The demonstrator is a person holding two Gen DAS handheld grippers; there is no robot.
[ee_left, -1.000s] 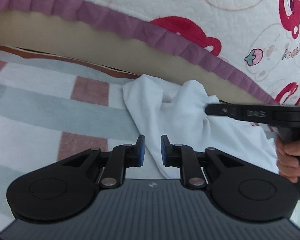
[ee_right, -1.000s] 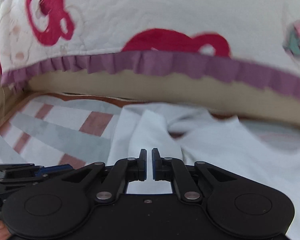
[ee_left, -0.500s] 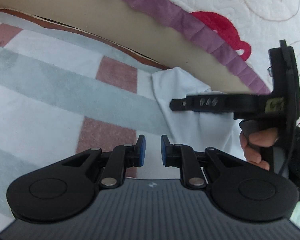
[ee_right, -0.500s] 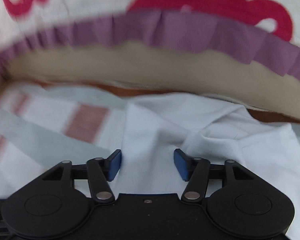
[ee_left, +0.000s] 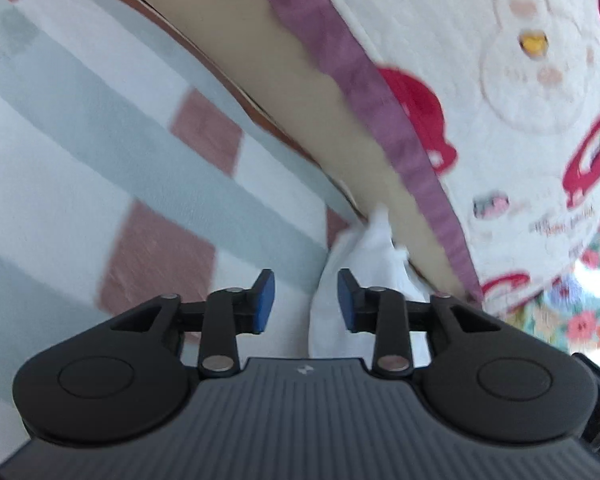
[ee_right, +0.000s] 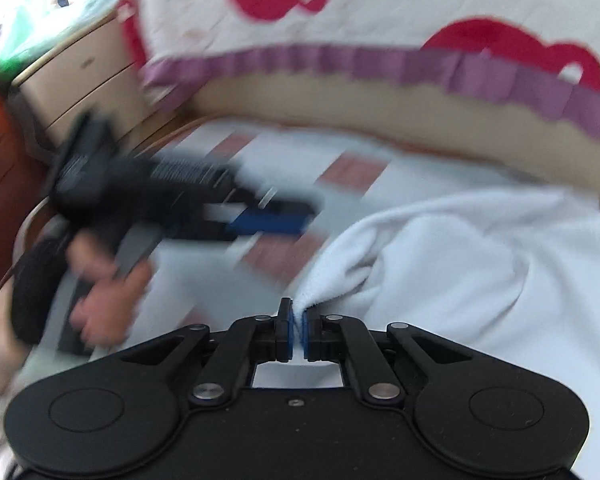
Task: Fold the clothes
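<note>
Cloth [ee_right: 460, 272], white and limp, is pinched at a bunched edge between the nearly closed pads of the right gripper [ee_right: 296, 330], whose jaws are closing; the rest is spread ahead and to its right over the blanket [ee_right: 352, 168]. It is judged light, soft and prone to sagging, so edges and corners should be taken. The left gripper [ee_left: 305, 297] is opening, its pads apart, with a cloth fold [ee_left: 364, 268] just ahead between them, ungripped. Beyond, a quilt [ee_left: 500, 80] is draped
</note>
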